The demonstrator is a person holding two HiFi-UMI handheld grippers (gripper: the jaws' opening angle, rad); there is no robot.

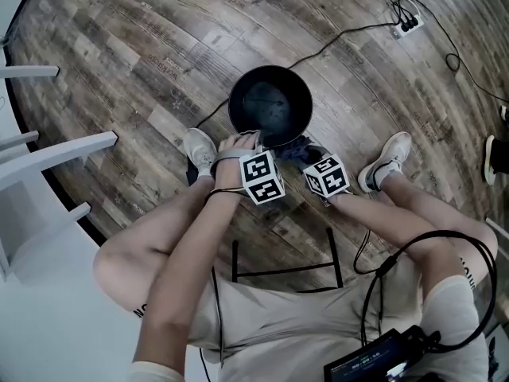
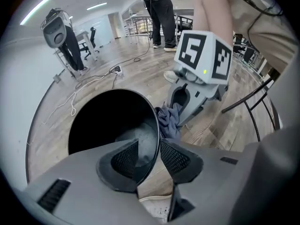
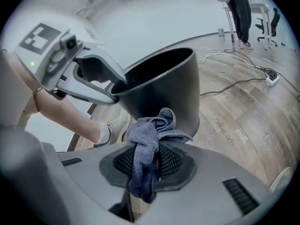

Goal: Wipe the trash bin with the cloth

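Standing on the wooden floor (image 1: 119,54) between the person's shoes (image 1: 199,150), the black trash bin (image 1: 238,94) opens upward. Its near rim runs between the left gripper's (image 2: 149,156) jaws — one pad inside the wall, one outside, both parted and not pinching it. Just beside that rim, outside the bin, sits the blue-grey cloth (image 3: 150,139), clenched in the right gripper's (image 3: 147,161) jaws — bunched above the pads, a tail hanging below. A power strip (image 1: 407,24) lies well apart.
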